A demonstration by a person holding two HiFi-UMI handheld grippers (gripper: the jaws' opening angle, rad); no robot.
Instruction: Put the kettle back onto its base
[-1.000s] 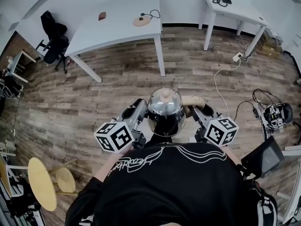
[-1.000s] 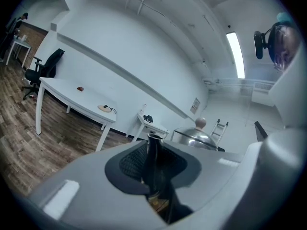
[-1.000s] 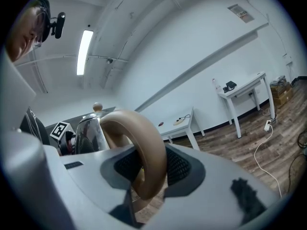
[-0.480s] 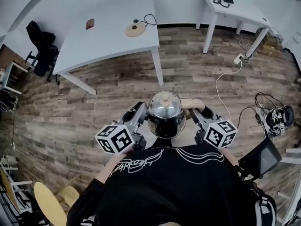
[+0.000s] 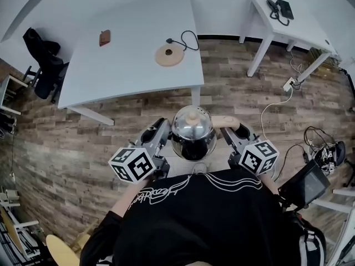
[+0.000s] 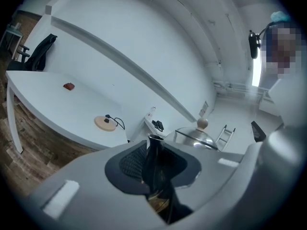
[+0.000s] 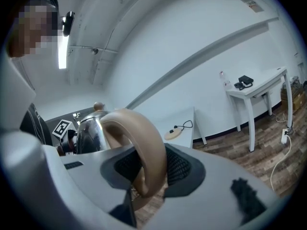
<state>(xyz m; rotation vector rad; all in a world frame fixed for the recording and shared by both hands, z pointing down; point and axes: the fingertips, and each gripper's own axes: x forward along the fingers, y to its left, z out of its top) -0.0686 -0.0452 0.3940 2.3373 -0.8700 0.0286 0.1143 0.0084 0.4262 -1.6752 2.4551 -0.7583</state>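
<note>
Biggest change over the last second: the wide strip of wood floor (image 5: 83, 143) that lay between the person and the white worktop (image 5: 122, 65) has mostly closed up in the head view. The worktop's near right corner now sits just ahead, so this looks like the walk-over part and not the placing yet. The kettle (image 5: 192, 129) hasn't budged in the grip. It's carried in the air in front of the chest and is still over floor, short of the worktop's near edge. The base (image 5: 169, 55) is the tan disc lying close to that near right corner, with nothing on it and its cord looping toward the far edge. The left claw (image 6: 153, 164) is clamped on the kettle's dark spout and the right claw (image 7: 148, 169) is clenched round the tan handle, both same as before. My guess is the carry is nearly done. What's left is getting over the corner, lining the kettle's bottom up with the disc and lowering it level. With a two-claw hold, tilt is what I'd watch.
</note>
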